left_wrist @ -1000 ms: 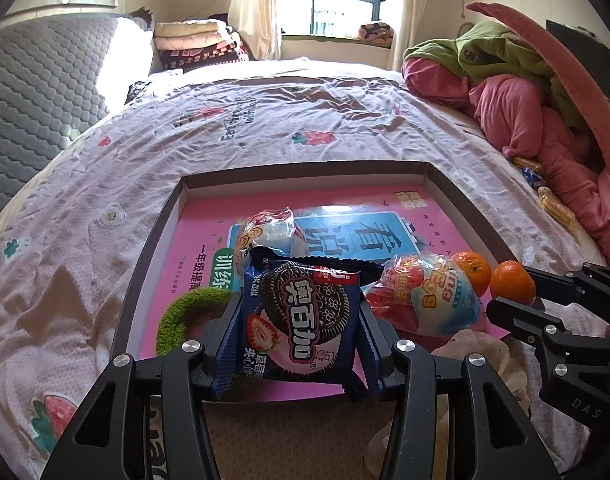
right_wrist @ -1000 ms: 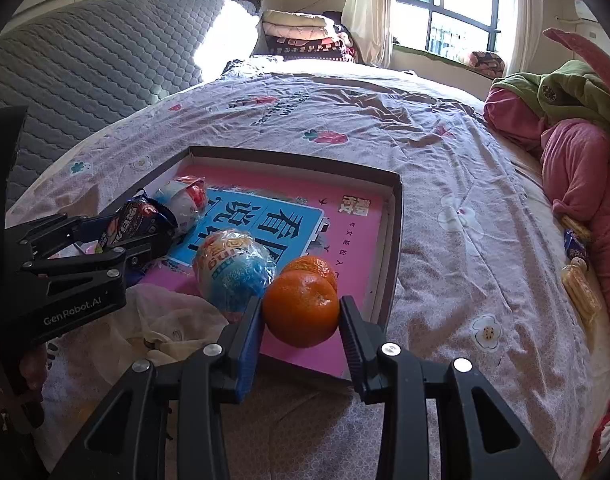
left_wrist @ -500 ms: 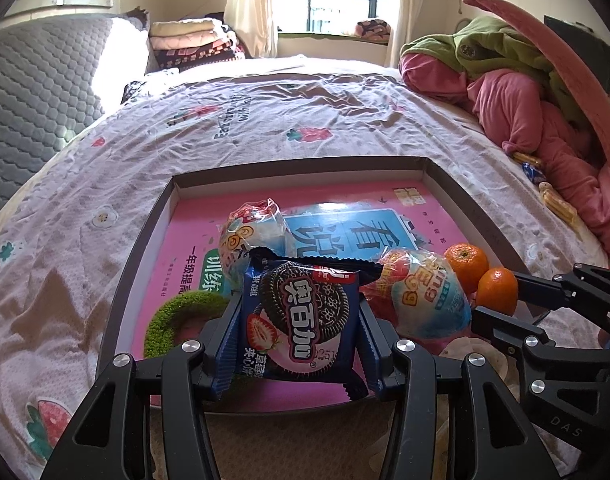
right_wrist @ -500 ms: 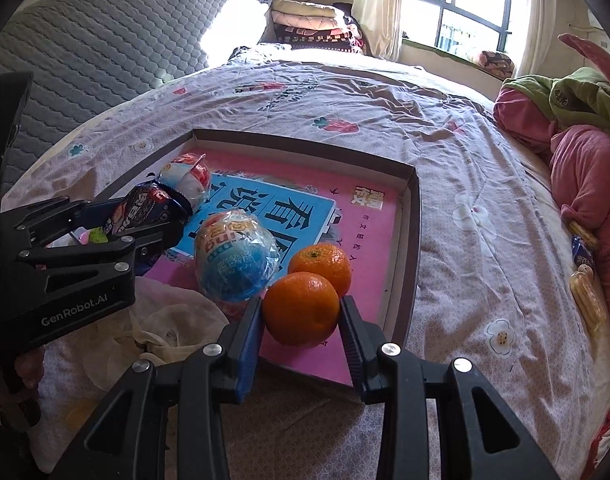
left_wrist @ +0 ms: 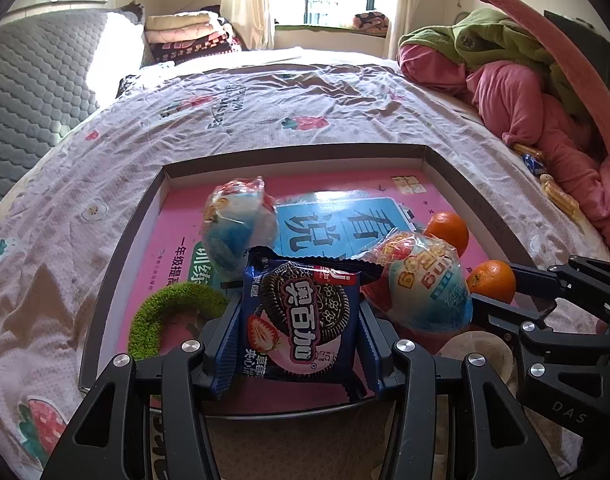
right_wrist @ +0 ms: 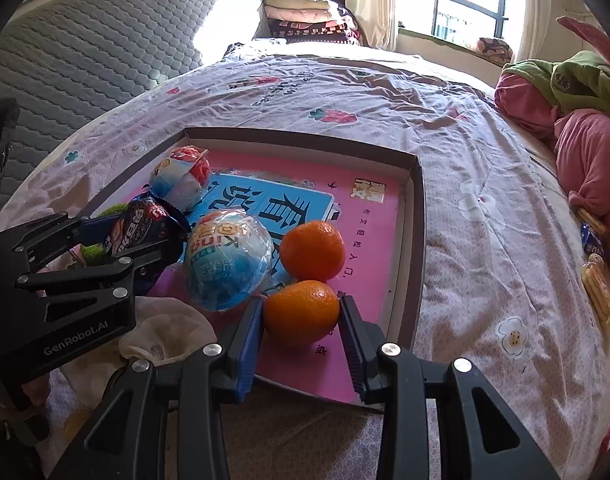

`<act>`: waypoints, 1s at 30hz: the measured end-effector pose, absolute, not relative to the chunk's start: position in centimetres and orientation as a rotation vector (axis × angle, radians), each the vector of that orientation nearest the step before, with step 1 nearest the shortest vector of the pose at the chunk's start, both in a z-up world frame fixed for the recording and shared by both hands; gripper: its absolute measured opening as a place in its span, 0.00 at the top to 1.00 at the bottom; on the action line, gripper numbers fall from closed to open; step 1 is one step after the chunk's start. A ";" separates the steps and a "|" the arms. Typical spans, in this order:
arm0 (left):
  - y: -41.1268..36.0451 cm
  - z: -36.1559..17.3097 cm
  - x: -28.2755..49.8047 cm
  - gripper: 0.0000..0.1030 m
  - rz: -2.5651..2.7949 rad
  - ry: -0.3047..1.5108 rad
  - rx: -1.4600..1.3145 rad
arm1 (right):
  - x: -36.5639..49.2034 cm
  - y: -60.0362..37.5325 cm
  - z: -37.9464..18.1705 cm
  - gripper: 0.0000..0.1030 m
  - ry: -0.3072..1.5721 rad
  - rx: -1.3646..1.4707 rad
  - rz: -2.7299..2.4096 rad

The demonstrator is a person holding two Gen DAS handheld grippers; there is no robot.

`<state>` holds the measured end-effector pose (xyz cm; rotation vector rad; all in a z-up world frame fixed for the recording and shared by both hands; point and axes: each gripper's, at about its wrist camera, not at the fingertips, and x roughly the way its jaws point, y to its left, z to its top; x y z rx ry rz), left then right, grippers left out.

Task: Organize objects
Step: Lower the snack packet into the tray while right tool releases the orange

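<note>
Left hand-held gripper [left_wrist: 299, 320]: jaws partly open, pads clamped on the sides of a blue cookie packet [left_wrist: 301, 312], held above the near end of a shallow cardboard tray [left_wrist: 117, 264] lying on the bed [left_wrist: 265, 100]. Right hand-held gripper [right_wrist: 301, 316]: jaws narrowly set, pads pressing a mandarin [right_wrist: 301, 310] over the tray's near right corner. Just beyond lies a second mandarin [right_wrist: 312, 250]; to its left, a wrapped blue toy egg [right_wrist: 229, 258] sits between the two grippers. A second wrapped egg [right_wrist: 181, 178] lies further back on the left, and a green fuzzy ring [left_wrist: 165, 308] near the left wall. Pink and green bedding [left_wrist: 517, 92] is heaped at the right of the bed.
</note>
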<state>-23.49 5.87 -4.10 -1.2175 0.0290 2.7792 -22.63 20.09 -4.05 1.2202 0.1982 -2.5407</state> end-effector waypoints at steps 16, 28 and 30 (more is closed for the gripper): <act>6.1 -4.5 -23.6 0.49 2.759 0.033 -1.243 | -22.7 20.2 -4.1 0.63 0.173 1.232 -2.536; 6.1 -4.7 -23.7 0.49 2.749 0.036 -1.257 | -22.6 20.3 -4.2 0.63 0.159 1.237 -2.539; 6.1 -4.7 -23.7 0.49 2.747 0.037 -1.258 | -22.6 20.4 -4.2 0.63 0.159 1.237 -2.544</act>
